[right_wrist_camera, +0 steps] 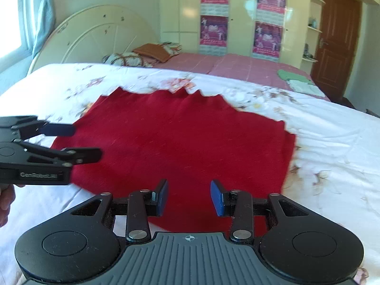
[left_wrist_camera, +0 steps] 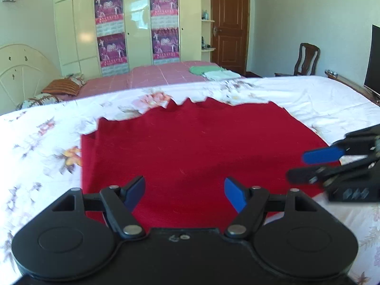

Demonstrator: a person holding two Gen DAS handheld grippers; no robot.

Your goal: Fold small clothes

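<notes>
The left gripper (left_wrist_camera: 184, 193) hovered over the near part of the red garment (left_wrist_camera: 197, 147), its blue fingers (left_wrist_camera: 235, 193) spread wide with nothing but red cloth showing below the gap. The right gripper (right_wrist_camera: 189, 197) hung over the near edge of the same red garment (right_wrist_camera: 180, 137), its fingers (right_wrist_camera: 217, 198) set narrower but still released, gripping nothing. Whether either pair of tips touched the cloth could not be told.

The garment lay flat on the white flowered sheet (left_wrist_camera: 42, 156), spread out between the two grippers. In the left view the right gripper reached in from the garment's right border; in the right view the left gripper (right_wrist_camera: 78, 140) came in at the garment's left border, a bit of a hand (right_wrist_camera: 6, 204) showing behind it. The garment's far edge was jagged and wavy. White sheet lay bare on both sides of the garment and beyond its far edge.

Farther past the garment, a pink bedspread (left_wrist_camera: 154, 76) carried a small stack of green and pale folded clothes (left_wrist_camera: 213, 72). Pillows (right_wrist_camera: 142, 55) and a cream headboard (right_wrist_camera: 95, 35) stood beyond the garment, then the wardrobe (left_wrist_camera: 133, 23) and a brown door (left_wrist_camera: 229, 26).
</notes>
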